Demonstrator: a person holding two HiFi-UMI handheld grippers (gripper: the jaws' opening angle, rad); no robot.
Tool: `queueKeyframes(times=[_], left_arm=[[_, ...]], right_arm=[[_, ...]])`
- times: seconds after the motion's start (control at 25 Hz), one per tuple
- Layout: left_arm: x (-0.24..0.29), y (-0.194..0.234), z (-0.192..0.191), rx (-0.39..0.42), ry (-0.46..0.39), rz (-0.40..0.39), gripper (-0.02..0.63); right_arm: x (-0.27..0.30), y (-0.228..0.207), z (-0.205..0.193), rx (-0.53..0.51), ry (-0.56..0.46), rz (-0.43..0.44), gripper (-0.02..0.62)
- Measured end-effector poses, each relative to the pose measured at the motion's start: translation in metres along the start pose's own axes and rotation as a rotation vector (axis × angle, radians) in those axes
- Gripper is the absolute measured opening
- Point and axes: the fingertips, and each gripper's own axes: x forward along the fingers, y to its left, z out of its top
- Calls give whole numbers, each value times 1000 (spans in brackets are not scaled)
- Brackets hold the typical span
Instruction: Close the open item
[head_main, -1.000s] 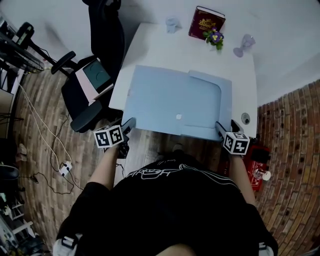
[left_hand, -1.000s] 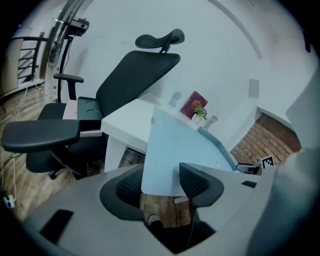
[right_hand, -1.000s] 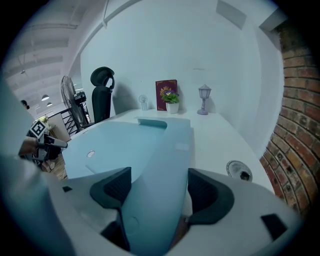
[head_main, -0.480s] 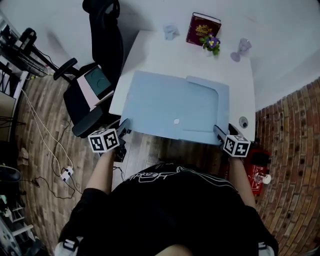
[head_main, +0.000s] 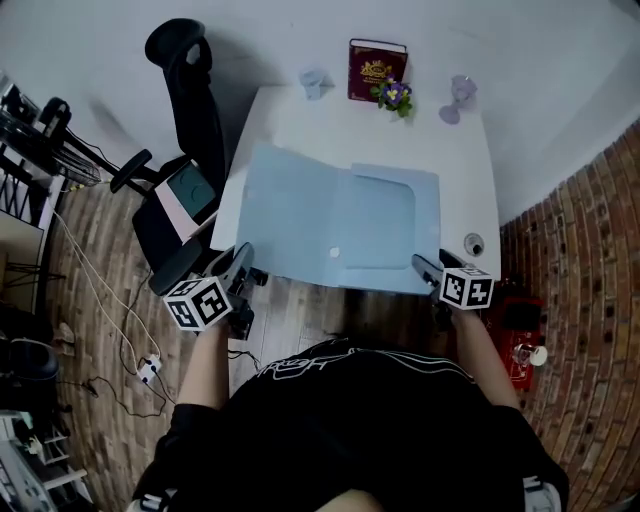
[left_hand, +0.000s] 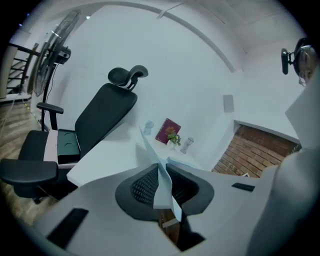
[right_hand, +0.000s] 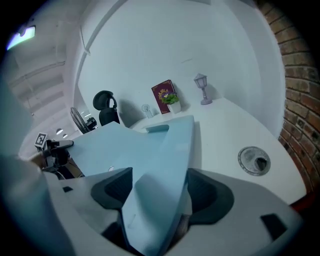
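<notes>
**While both grippers pinch its near corners, an open blue folder waits to be shut**

Because it lies spread flat across the white table (head_main: 400, 140), the pale blue folder (head_main: 330, 225) shows both halves: a plain cover on the left and a pocketed panel on the right.

The left gripper (head_main: 240, 268) sits at the near left corner. Its jaws are closing, with the cover's thin edge standing upright between the ribbed pads. The right gripper (head_main: 425, 270) is at the near right corner. Its jaws stand wider, and the folder's slanted panel fills the gap and appears to be pressed by both pads.

The folder looks light, thin and bendy, with a smooth surface likely to slip. A wide cover like this will probably sag when lifted, so a firm pinch on the outer edge near a corner seems wisest.

A book (head_main: 376, 68), a small flower (head_main: 393, 95) and an office chair (head_main: 190, 110) stay well clear of it.

The person's torso hides the table's near edge. A tiny white dot (head_main: 334, 253) may be a fastener, but it is too small to tell. Whether the pocket holds papers cannot be seen.
</notes>
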Motion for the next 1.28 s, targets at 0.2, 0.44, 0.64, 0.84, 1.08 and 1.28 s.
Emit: queueKeyframes(times=[0.2, 0.44, 0.64, 0.84, 1.08, 1.28], left_arm=[[2, -52, 18, 39, -43, -64, 63], [10, -114, 20, 114, -38, -116, 58], [24, -161, 12, 153, -17, -169, 58], [43, -208, -1, 182, 12, -226, 60], [72, -257, -38, 245, 86, -277, 61], [98, -285, -71, 274, 149, -290, 66]], right_arm=[[-5, -2, -1, -11, 37, 68, 331], [-36, -1, 7, -49, 15, 136, 309], [-76, 5, 24, -97, -89, 197, 175], [-108, 3, 33, -119, -150, 226, 71], [-141, -11, 26, -156, -202, 229, 3], [-170, -25, 22, -177, -246, 237, 3]])
